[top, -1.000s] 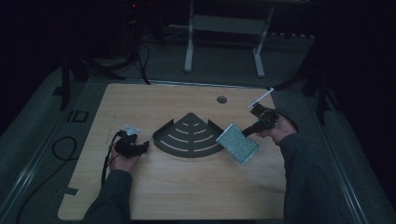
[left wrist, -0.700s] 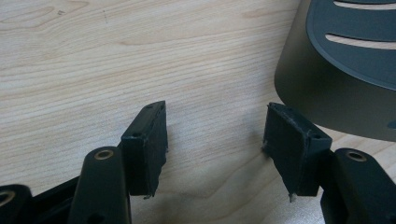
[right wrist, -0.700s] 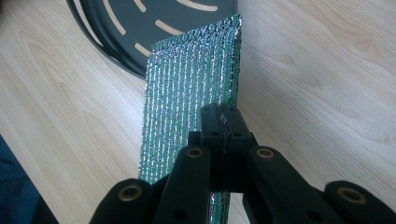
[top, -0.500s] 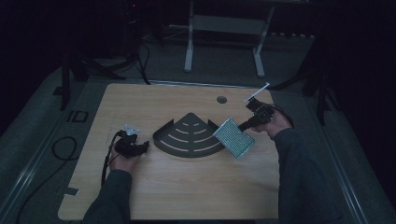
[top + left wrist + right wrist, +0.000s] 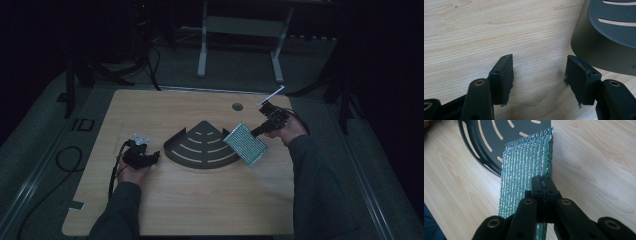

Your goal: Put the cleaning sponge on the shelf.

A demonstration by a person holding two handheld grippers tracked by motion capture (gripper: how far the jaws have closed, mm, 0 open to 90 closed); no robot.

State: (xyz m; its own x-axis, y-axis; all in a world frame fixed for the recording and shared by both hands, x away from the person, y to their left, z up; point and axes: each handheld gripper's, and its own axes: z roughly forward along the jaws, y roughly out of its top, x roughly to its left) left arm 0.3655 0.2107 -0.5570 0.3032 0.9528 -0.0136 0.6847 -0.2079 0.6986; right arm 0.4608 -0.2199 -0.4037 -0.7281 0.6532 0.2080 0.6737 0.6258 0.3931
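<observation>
Pinched tight together, the fingers of the right gripper clamp the near edge of a silvery green-backed foil pad, which hangs tilted in the air above the wooden table. From the centre of the tabletop the pad sits at about 3 o'clock, its far corner overlapping the right rim of a dark fan-shaped slotted tray; whether it touches the tray I cannot tell. In the right gripper view the pad stands on edge, running from the jaws toward the tray at 11 o'clock. Over at 9 o'clock, the left gripper rests low by the table, its fingers spread wide apart with nothing between them but bare wood. The tray's curved wall lies just beside its right finger, at about 2 o'clock in the left gripper view.
</observation>
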